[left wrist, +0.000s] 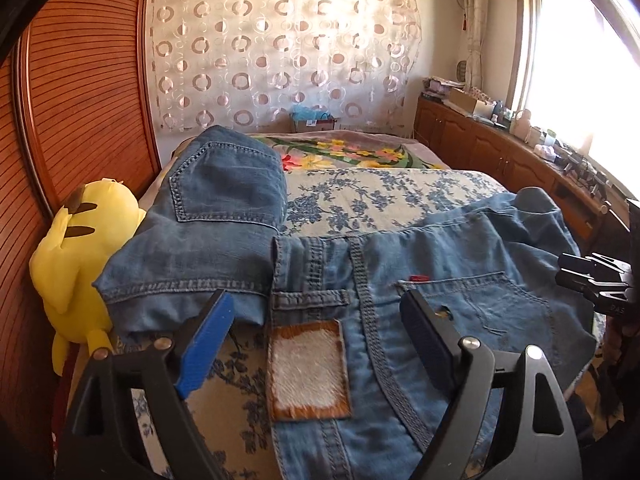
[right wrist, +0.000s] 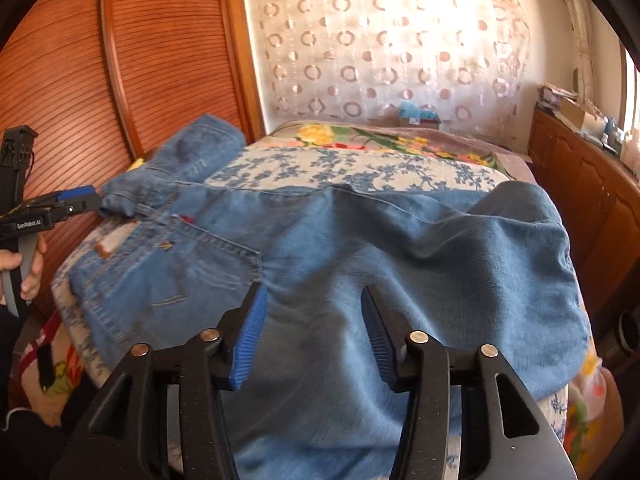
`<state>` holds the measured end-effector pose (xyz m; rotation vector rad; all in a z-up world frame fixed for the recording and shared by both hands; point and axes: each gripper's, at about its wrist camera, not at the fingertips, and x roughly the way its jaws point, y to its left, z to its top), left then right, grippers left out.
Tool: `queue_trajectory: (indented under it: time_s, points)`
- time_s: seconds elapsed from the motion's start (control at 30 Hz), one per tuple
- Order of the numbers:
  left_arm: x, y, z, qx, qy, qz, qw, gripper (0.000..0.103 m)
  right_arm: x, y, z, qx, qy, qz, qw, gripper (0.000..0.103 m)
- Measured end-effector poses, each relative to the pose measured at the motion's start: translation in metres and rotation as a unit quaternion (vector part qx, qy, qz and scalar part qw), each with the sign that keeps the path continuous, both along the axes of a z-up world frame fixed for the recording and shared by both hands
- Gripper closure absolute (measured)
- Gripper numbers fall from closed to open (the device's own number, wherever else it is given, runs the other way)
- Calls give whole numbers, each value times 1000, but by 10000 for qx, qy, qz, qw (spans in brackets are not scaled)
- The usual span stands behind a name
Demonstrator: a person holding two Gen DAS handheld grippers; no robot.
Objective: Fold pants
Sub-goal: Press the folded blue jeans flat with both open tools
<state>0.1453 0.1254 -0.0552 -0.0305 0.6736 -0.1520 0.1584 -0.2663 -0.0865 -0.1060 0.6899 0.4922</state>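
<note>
We see faded blue denim pants (left wrist: 460, 248) with a tan-edged white patch (left wrist: 306, 364) and a small red tab (left wrist: 419, 278). The bedspread (left wrist: 384, 196) is cream with blue flowers. At far left sits a yellow plush toy (left wrist: 76, 256); the curtain (left wrist: 280, 48) shows pinkish rings.

Bedroom. Bed (left wrist: 400, 196) with blue floral cover. Ribbed wooden wardrobe doors (left wrist: 92, 92) at left. Sheer curtain (left wrist: 280, 48) with circle pattern on far wall. Low wooden cabinets (left wrist: 492, 152) at right under bright, sunlit window (left wrist: 580, 60), tops cluttered.
</note>
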Motion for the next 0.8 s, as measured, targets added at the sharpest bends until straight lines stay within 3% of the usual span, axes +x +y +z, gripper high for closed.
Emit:
queue_trajectory:
  time_s: [0.23,0.3,0.53,0.57,0.73,0.8]
  points:
    - [31,3,-5,40,62,-152,9999,18,13,11,-16,-185,-35,-3,9998,44]
    - [43,2,-7,37,180,-243,9995,29,14,13,-23,-243,-40,-10,9997,43]
    - [74,-9,-18,288,492,-373,9977,41,16,13,-26,-227,-10,-10,9997,43]
    - [78,-9,-21,273,559,-385,9973,48,16,12,-26,-200,-8,-10,9998,43]
    - [83,-8,-32,347,705,-230,9966,64,15,10,-26,-93,3,-22,10000,43]
    - [77,-6,-30,186,633,-295,9974,79,15,10,-26,-81,3,-12,10000,43]
